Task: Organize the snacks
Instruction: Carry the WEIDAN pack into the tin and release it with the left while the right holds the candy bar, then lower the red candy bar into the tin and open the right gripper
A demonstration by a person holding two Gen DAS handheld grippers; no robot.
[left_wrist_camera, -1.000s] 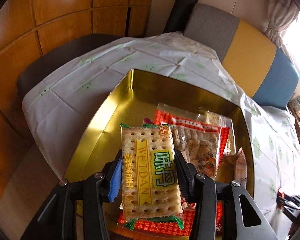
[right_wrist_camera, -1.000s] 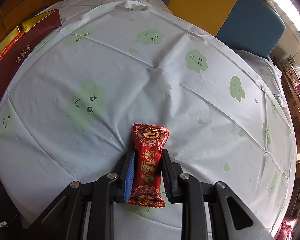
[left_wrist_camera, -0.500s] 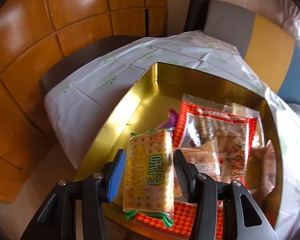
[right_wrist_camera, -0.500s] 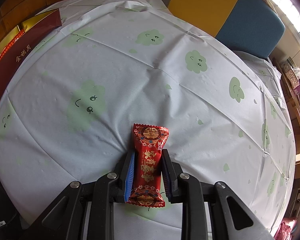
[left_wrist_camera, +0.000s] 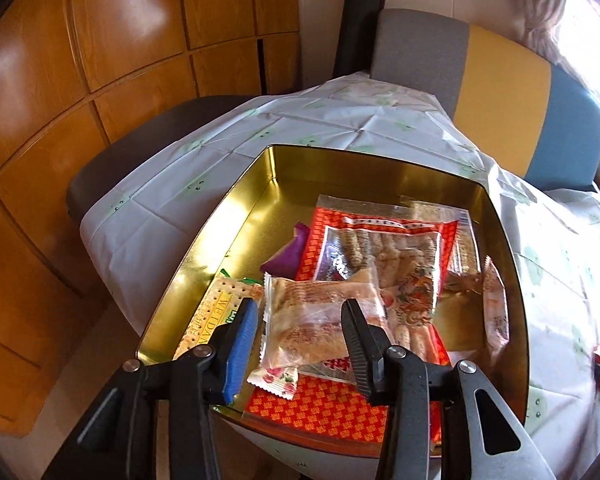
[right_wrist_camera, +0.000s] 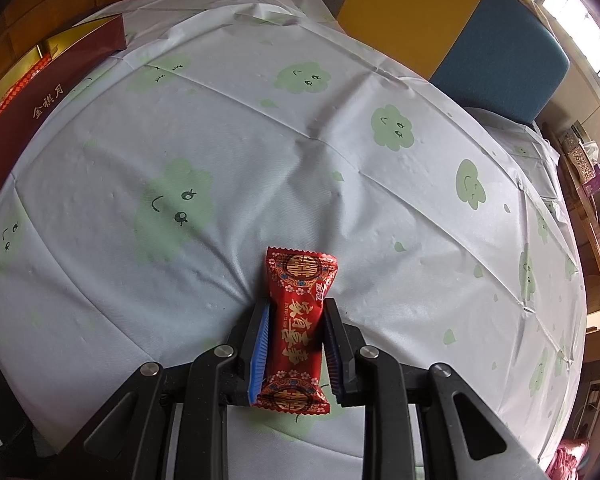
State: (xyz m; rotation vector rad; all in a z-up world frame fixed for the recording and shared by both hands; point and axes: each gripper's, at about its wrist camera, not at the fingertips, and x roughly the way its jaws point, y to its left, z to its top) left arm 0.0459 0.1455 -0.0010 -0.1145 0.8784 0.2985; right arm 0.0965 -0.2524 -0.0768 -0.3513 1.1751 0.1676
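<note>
Left tongs spread over tin; right tongs pinching a snack.

I see the left tongs [left_wrist_camera: 298,340] spread above the gold tin [left_wrist_camera: 504,240], cracker pack [left_wrist_camera: 214,312] lying inside at its left wall. Right tongs [right_wrist_camera: 296,344] pinch the red candy packet [right_wrist_camera: 298,328] over the worktop [right_wrist_camera: 340,152].
</note>
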